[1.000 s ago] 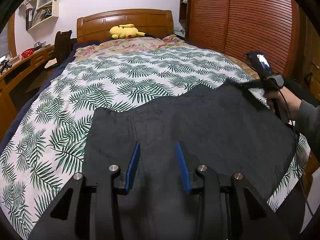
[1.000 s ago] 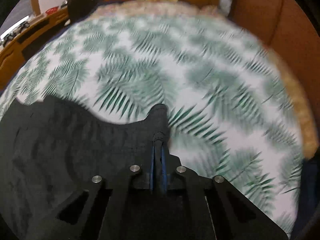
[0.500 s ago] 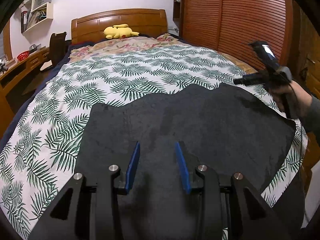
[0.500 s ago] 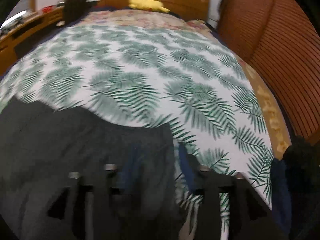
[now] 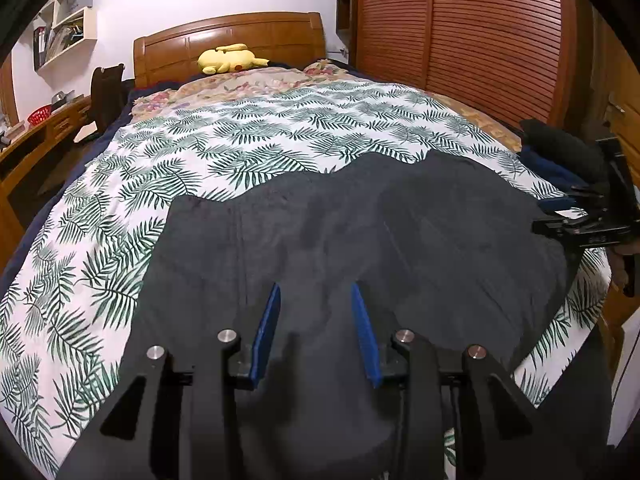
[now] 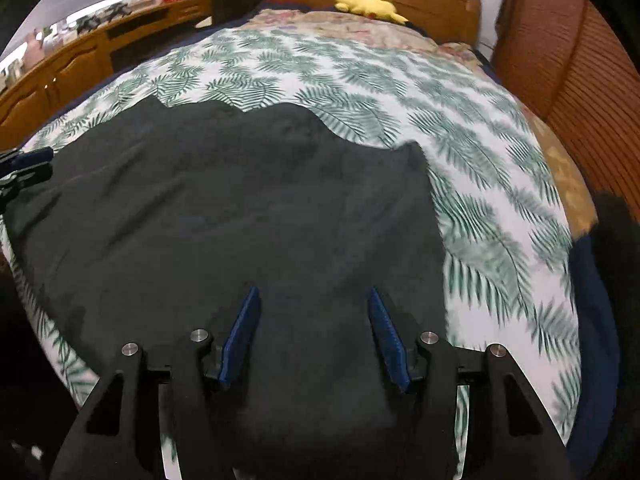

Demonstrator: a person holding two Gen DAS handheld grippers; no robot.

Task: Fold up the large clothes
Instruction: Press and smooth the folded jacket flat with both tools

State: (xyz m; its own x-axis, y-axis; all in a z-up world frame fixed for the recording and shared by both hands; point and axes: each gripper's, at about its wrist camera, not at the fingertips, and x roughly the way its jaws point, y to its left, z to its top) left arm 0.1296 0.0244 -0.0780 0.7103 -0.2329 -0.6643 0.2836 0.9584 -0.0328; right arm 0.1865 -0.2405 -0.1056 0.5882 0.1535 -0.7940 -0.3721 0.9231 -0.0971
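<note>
A large dark grey garment (image 5: 400,240) lies spread flat across the near half of the leaf-print bed (image 5: 240,152); the right wrist view shows the garment (image 6: 240,208) too. My left gripper (image 5: 315,288) hovers open over its near edge, nothing pinched between the blue pads. My right gripper (image 6: 313,292) is open above the garment's near right part, its pads apart and empty. From the left wrist view the right gripper (image 5: 554,214) sits at the garment's right edge, held by a hand. The left gripper (image 6: 24,164) shows at the left edge of the right wrist view.
A yellow plush toy (image 5: 230,58) lies by the wooden headboard (image 5: 228,36). Slatted wardrobe doors (image 5: 480,32) run along the right side. A desk (image 6: 80,52) stands on the left. A pile of dark clothes (image 5: 560,152) rests at the bed's right edge.
My right gripper let go of the garment's far corner, opened, and drew back toward the near right. The corner now lies flat on the bed. The left gripper stayed open.
</note>
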